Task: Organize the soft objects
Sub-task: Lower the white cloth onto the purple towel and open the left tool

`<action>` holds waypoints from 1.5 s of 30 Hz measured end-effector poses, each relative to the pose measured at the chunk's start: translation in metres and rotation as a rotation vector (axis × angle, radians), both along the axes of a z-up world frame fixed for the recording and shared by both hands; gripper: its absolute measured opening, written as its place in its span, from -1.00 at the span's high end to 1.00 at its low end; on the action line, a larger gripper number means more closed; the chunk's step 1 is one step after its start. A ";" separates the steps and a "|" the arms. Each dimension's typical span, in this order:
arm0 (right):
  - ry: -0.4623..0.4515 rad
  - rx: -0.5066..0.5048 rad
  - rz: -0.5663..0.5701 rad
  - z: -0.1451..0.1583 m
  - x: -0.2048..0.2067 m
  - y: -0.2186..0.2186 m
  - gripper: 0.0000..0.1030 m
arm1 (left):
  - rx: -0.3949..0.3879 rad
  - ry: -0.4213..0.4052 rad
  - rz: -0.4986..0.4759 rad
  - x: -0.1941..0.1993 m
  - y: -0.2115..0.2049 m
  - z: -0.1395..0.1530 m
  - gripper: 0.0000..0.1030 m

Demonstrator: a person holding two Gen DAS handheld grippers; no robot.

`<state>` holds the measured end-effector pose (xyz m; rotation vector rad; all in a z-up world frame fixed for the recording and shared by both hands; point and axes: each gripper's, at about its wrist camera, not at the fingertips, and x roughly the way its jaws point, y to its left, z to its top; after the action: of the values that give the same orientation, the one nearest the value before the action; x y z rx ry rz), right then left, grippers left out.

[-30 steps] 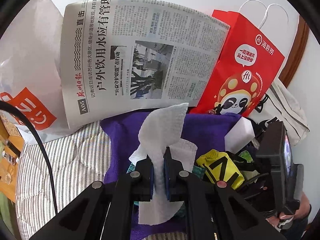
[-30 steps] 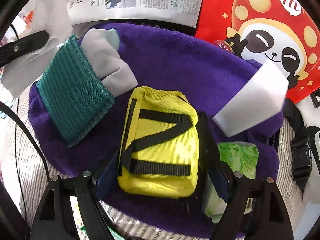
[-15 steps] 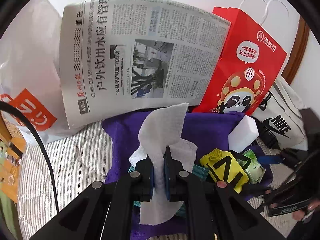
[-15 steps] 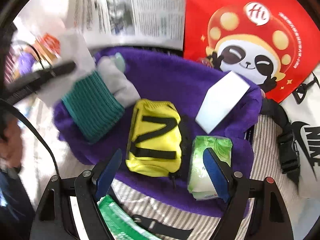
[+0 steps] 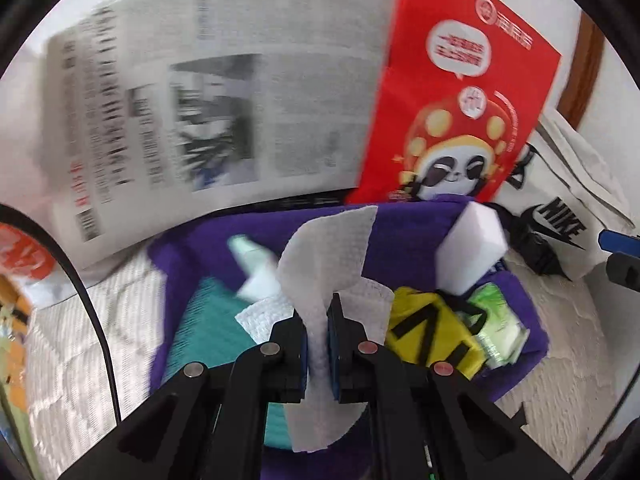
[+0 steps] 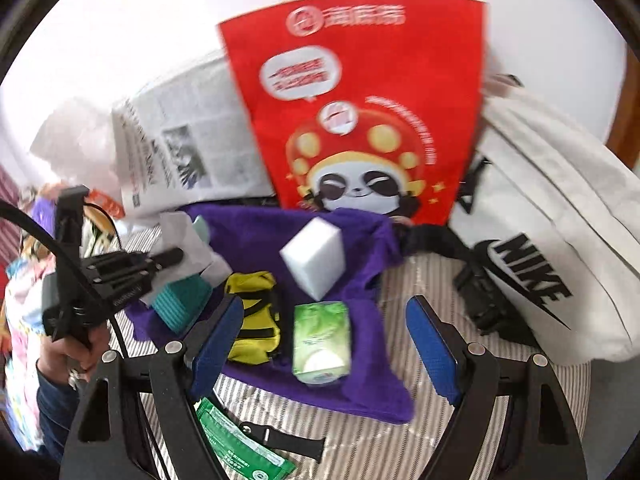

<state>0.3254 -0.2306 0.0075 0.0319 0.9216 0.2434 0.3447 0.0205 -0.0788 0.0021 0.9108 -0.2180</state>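
Soft objects sit gathered on a purple towel [image 6: 256,236] spread on a striped bed [image 6: 420,280], which reads as the collection zone for the sort.

Left to right:
- Left gripper [image 5: 318,334] is clenched on a white paper towel sheet [image 5: 332,248], pinched mid-sheet so both ends hang free. It hangs over the towel's left part, probably on its way to being laid down there. The right wrist view shows a hand [image 6: 74,350] holding that tool.
- Teal knit cloth [image 6: 180,300] with a pale grey cloth [image 5: 256,256] on it lies at the towel's left edge, directly under the held sheet.
- Yellow pouch [image 6: 254,316] with black straps lies mid-towel, a green tissue pack [image 6: 322,340] just beside it on the right.
- White sponge block [image 6: 314,256] rests tilted behind those two.
- Right gripper [image 6: 326,354] is released, jaws wide and nothing between the pads, held above the towel's near edge with pouch and tissue pack seen through the gap.
- Green sachet [image 6: 240,444] and a black strap [image 6: 280,440] lie off the towel near the bed's front edge, so I'd count them as not yet sorted.

Backdrop, propped upright along the bed's far edge:
- Newspaper [image 5: 208,112], Chinese print, too blurred to read.
- Red paper bag [image 6: 360,112] with a panda cartoon, a round white logo, Chinese characters and a speech bubble; text not legible.
- White bag [image 6: 560,220] at the right edge, black swoosh, reads "NIKE".
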 end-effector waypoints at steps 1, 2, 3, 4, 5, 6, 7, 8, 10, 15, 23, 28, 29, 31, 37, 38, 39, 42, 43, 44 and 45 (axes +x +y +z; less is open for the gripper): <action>-0.003 0.007 -0.010 0.002 -0.002 -0.004 -0.61 | 0.003 0.012 0.003 0.006 -0.005 -0.002 0.83; -0.006 0.014 -0.023 0.006 -0.004 -0.011 -0.61 | 0.006 0.022 0.003 0.011 -0.009 -0.005 0.83; -0.008 0.019 -0.037 0.008 -0.005 -0.018 -0.61 | 0.000 0.040 0.006 0.018 -0.013 -0.008 0.83; -0.009 0.021 -0.045 0.007 -0.002 -0.015 -0.61 | -0.006 0.050 0.008 0.022 -0.014 -0.010 0.83; -0.011 0.025 -0.056 0.007 -0.002 -0.020 -0.61 | -0.005 0.066 0.010 0.029 -0.018 -0.015 0.83; -0.011 0.029 -0.066 0.005 -0.001 -0.021 -0.61 | 0.009 0.081 0.018 0.035 -0.022 -0.020 0.83; -0.009 0.037 -0.075 0.004 -0.001 -0.024 -0.61 | 0.019 0.091 0.021 0.039 -0.025 -0.024 0.83; -0.004 0.048 -0.081 0.003 -0.001 -0.028 -0.61 | 0.032 0.105 0.017 0.045 -0.030 -0.029 0.83; 0.005 0.070 -0.080 0.001 0.000 -0.030 -0.61 | 0.066 0.121 0.015 0.050 -0.037 -0.037 0.83; 0.014 0.125 -0.045 0.000 -0.001 -0.033 -0.61 | 0.140 0.172 0.002 0.063 -0.051 -0.055 0.83; 0.025 0.076 -0.059 -0.004 0.000 -0.026 -0.61 | 0.152 0.216 -0.050 0.062 -0.058 -0.054 0.27; 0.017 0.076 -0.033 -0.003 -0.002 -0.021 -0.61 | 0.145 0.204 -0.067 0.055 -0.070 -0.045 0.04; 0.013 0.069 -0.030 -0.002 -0.003 -0.020 -0.61 | 0.138 0.202 -0.065 0.053 -0.070 -0.041 0.03; 0.008 0.056 -0.027 0.000 -0.005 -0.018 -0.61 | 0.135 0.193 -0.062 0.050 -0.068 -0.032 0.02; -0.003 0.055 -0.027 0.003 -0.008 -0.019 -0.61 | 0.148 0.117 -0.073 0.023 -0.071 0.007 -0.02; -0.005 0.055 -0.030 0.003 -0.008 -0.020 -0.61 | 0.160 0.097 -0.076 0.014 -0.073 0.014 -0.07; -0.005 0.053 -0.034 0.004 -0.009 -0.020 -0.61 | 0.174 0.084 -0.077 0.007 -0.074 0.018 -0.07; -0.015 0.036 -0.048 0.006 -0.012 -0.021 -0.61 | 0.193 0.049 -0.111 -0.024 -0.074 0.028 -0.08; -0.022 0.036 -0.045 0.007 -0.013 -0.021 -0.61 | 0.192 0.041 -0.118 -0.037 -0.069 0.029 -0.08; -0.024 0.038 -0.046 0.009 -0.014 -0.021 -0.61 | 0.193 0.040 -0.122 -0.047 -0.068 0.029 -0.08; -0.027 0.040 -0.049 0.010 -0.015 -0.021 -0.61 | 0.193 0.041 -0.125 -0.060 -0.066 0.029 -0.08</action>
<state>0.3105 -0.2520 0.0171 0.0875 0.8884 0.2161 0.2851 -0.0455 -0.0503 0.2344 0.9710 -0.2468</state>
